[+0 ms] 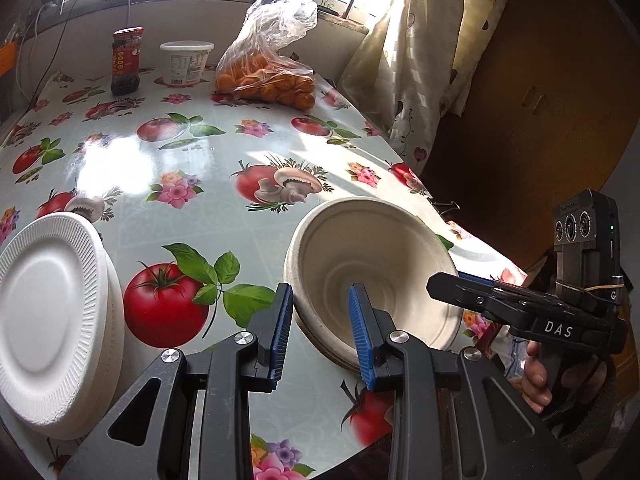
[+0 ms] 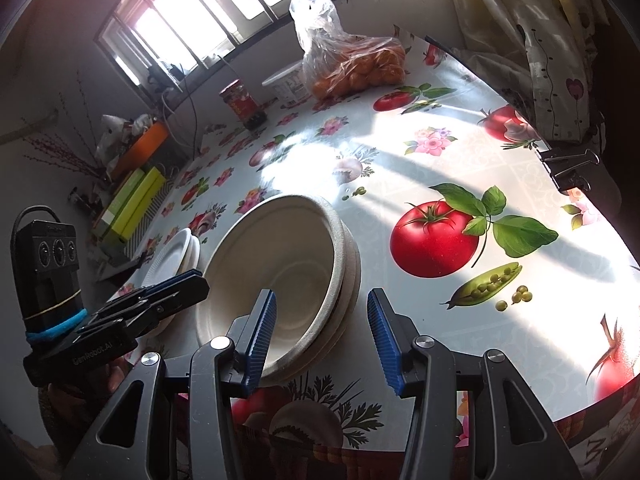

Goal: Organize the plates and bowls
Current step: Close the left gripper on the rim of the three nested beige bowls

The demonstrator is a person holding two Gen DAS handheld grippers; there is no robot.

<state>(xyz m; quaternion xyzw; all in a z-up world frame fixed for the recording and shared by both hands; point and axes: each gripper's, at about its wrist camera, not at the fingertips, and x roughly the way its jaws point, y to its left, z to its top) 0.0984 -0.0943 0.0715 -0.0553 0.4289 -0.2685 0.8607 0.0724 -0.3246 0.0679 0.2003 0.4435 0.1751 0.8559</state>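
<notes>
A stack of beige paper bowls (image 1: pixel 372 276) stands near the table's front edge; it also shows in the right wrist view (image 2: pixel 288 276). My left gripper (image 1: pixel 322 332) is open, its jaws astride the near-left rim of the stack. My right gripper (image 2: pixel 322 338) is open, its jaws astride the stack's near-right rim; it shows from the side in the left wrist view (image 1: pixel 460 280). The left gripper shows in the right wrist view (image 2: pixel 188 284). A stack of white foam plates (image 1: pixel 52 316) lies at the left, also in the right wrist view (image 2: pixel 176 256).
The table (image 1: pixel 224 160) has a glossy cloth printed with tomatoes. At its far end stand a sauce jar (image 1: pixel 127 60), a white tub (image 1: pixel 186 62) and a plastic bag of oranges (image 1: pixel 268 68). A curtain (image 1: pixel 420 60) hangs at the right edge. Binder clips (image 2: pixel 568 164) hold the cloth.
</notes>
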